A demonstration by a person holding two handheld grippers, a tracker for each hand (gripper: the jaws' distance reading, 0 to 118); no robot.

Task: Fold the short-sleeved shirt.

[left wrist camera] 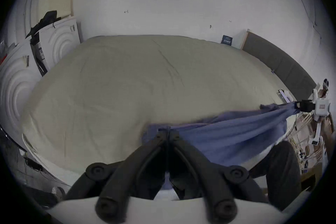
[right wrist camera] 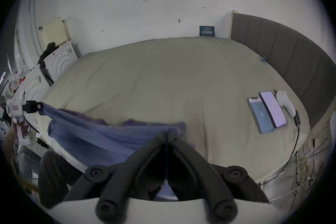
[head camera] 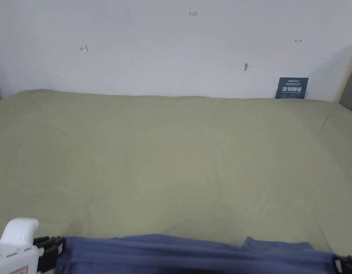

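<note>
- Blue shirt (head camera: 193, 253): stretched left to right above the near edge of the bed (head camera: 171, 160), held between the two grippers and sagging a little in the middle; judged an early step, with the garment not yet laid flat.
- Left gripper (left wrist camera: 168, 132): jaws brought together, clamped on the shirt's left end; blue cloth bunches at the tips.
- Right gripper (right wrist camera: 167, 134): jaws likewise closed, pinching the shirt's right end, with a thin line of cloth running down between them.
- Risk: both holds take in very little cloth. A harder pull apart could draw an end out of the jaws, and that side would drop over the bed's near edge.
- Risk: the cloth hangs in loose folds, not as one flat sheet; if lowered so, creases or a doubled sleeve may be trapped beneath.
- Head view: a narrow strip of shirt at the bottom edge and the white body of the left gripper at lower left; jaw contact is not legible here.
- Right gripper view: two phones (right wrist camera: 266, 112) lying side by side on the bed's right side, near the grey headboard (right wrist camera: 283, 49).
- Left gripper view: white panels (left wrist camera: 60, 42) leaning at the bed's left end.
</note>
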